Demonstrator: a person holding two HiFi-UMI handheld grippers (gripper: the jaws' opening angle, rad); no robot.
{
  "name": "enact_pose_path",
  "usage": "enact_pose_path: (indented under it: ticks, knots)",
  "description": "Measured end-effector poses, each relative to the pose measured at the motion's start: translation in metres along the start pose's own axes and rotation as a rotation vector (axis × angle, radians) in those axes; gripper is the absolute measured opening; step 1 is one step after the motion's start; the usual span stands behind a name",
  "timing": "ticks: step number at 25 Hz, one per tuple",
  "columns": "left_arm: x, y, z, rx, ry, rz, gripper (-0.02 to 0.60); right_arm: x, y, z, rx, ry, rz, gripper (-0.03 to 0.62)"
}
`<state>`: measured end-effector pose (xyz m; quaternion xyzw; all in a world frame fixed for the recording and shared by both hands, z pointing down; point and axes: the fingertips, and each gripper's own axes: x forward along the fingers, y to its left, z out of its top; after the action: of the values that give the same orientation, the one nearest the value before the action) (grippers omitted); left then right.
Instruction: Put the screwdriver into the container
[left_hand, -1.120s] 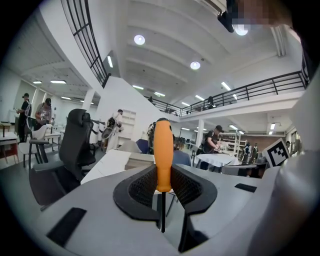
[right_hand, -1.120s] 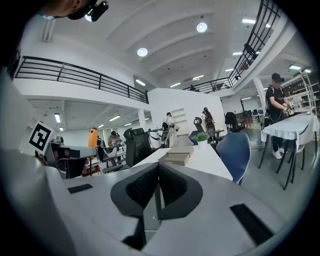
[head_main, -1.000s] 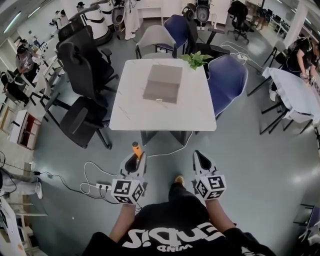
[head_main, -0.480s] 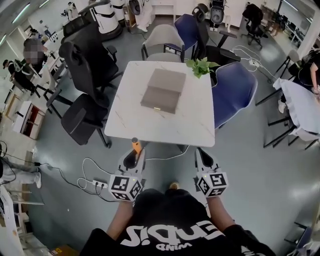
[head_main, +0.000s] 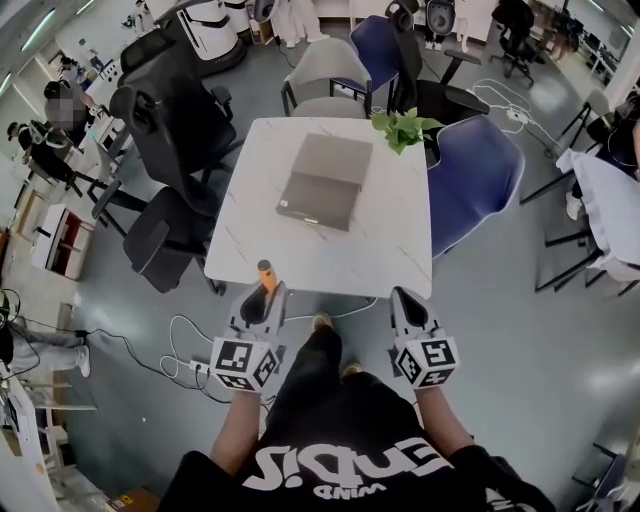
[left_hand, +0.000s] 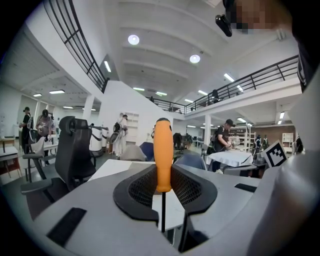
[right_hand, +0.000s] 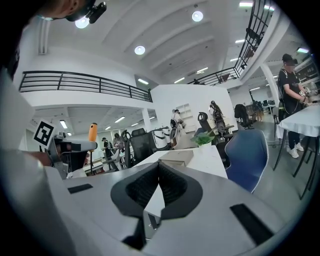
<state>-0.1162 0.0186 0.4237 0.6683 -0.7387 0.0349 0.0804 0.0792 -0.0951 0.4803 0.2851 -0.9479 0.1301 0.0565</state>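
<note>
The person stood in front of a white table and held 2 grippers low, near its close edge. The left gripper pinched the screwdriver by its orange handle, with 1 jaw pressed on each side. The screwdriver stood up straight. Its handle stuck up above the jaws and its thin dark metal rod pointed down between them. From the head view, the orange top sat just over the near edge of the table.

The right gripper had nothing in it. Its 2 jaws were pressed together at the tips. It was beside the left one, with a gap between them.

The container was a flat grey-brown box. It lay on the far half of the table, well apart from the screwdriver. A green plant sat at the far right corner of the table. A blue chair stood on the right side and black chairs on the left.
</note>
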Motion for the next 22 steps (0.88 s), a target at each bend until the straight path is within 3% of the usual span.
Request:
enact_pose_path:
  ticks: [15, 22]
  knots:
    - [0.094, 0.044, 0.013, 0.002, -0.003, -0.053, 0.089, 0.081, -0.035, 0.027, -0.019, 0.012, -0.028, 0.012]
    - [0.138, 0.064, 0.019, 0.07, 0.048, -0.12, 0.089, 0.114, -0.045, 0.033, -0.014, 0.03, -0.037, 0.012]
